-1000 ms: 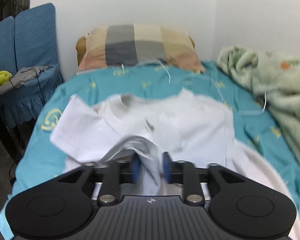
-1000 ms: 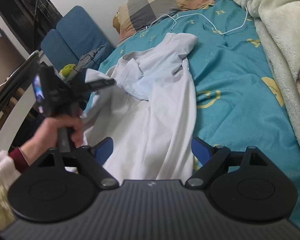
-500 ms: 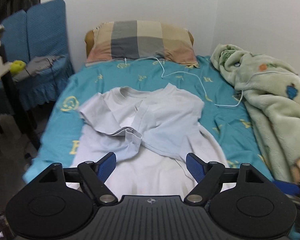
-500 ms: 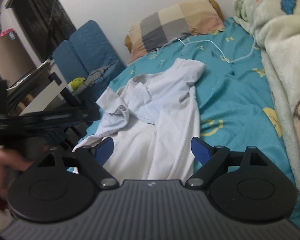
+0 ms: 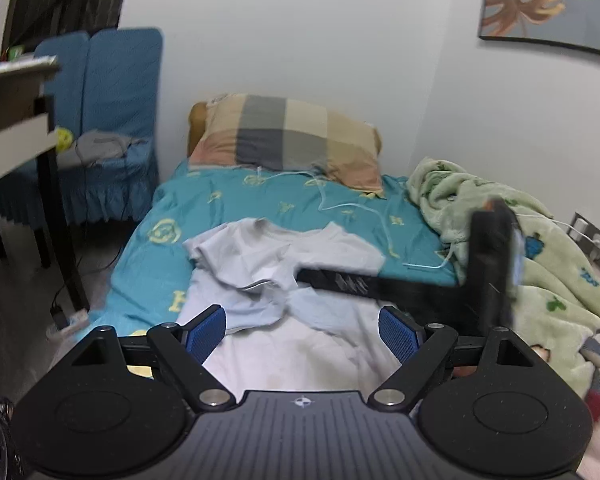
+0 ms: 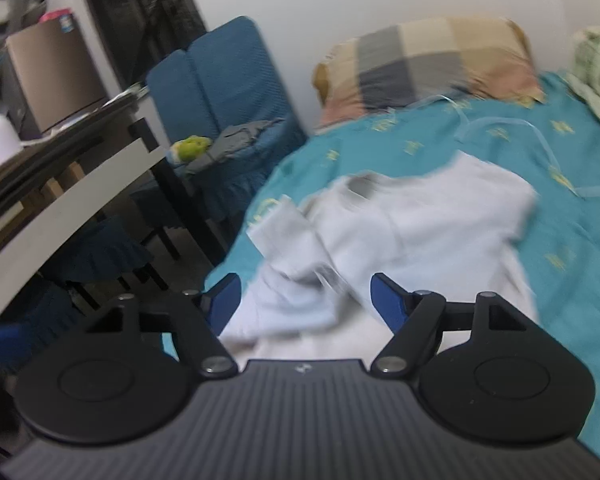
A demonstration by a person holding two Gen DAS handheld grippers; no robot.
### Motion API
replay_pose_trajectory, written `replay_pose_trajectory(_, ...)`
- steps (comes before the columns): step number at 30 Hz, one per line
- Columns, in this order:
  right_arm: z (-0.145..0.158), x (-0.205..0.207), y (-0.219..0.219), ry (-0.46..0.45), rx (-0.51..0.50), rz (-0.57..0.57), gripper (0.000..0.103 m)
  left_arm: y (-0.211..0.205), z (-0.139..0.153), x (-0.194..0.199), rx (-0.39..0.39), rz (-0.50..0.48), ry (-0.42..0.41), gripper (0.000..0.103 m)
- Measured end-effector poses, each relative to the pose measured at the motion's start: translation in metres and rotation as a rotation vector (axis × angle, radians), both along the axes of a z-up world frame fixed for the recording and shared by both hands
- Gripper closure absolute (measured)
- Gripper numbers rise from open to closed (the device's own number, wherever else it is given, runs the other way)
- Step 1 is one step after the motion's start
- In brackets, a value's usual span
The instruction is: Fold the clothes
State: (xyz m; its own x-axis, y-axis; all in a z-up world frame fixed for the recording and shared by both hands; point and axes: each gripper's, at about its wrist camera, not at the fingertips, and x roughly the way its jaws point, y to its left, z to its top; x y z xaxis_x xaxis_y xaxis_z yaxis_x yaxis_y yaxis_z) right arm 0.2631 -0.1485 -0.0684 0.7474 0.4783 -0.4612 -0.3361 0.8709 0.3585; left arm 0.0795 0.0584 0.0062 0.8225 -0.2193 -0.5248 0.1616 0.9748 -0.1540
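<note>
A white T-shirt (image 5: 284,264) lies on the teal bed sheet (image 5: 220,208), its sleeves folded in over the chest and its lower part toward me. It also shows in the right wrist view (image 6: 420,232). My left gripper (image 5: 302,330) is open and empty, held back above the shirt's lower part. My right gripper (image 6: 304,300) is open and empty above the shirt's left side. The right gripper's black body (image 5: 488,264) crosses the left wrist view over the shirt, blurred.
A checked pillow (image 5: 288,136) lies at the head of the bed. A green blanket (image 5: 520,240) is bunched along the right side. A white cable (image 5: 340,200) runs across the sheet. A blue chair (image 5: 112,128) and a dark-legged table (image 6: 80,184) stand left of the bed.
My left gripper let go of the shirt's sleeve, opened and pulled back from the bed. My right gripper swung leftward over the shirt and stayed open.
</note>
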Motion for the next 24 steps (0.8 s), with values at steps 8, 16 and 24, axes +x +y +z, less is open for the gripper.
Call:
replay_pose_trajectory(8, -0.037, 0.081, 0.098, -0.037, -0.118, 0.070, 0.034, 0.061, -0.041, 0.027, -0.005, 0.141, 0.073, 0.018)
replay_pose_trajectory(16, -0.061, 0.121, 0.138, -0.075, -0.351, -0.016, 0.091, 0.068, -0.065, 0.046, -0.007, 0.119, 0.154, 0.019)
replay_pose_trajectory(24, -0.035, 0.146, 0.073, -0.106, -0.355, -0.212, 0.097, 0.066, -0.067, 0.045, -0.014, 0.115, 0.166, 0.018)
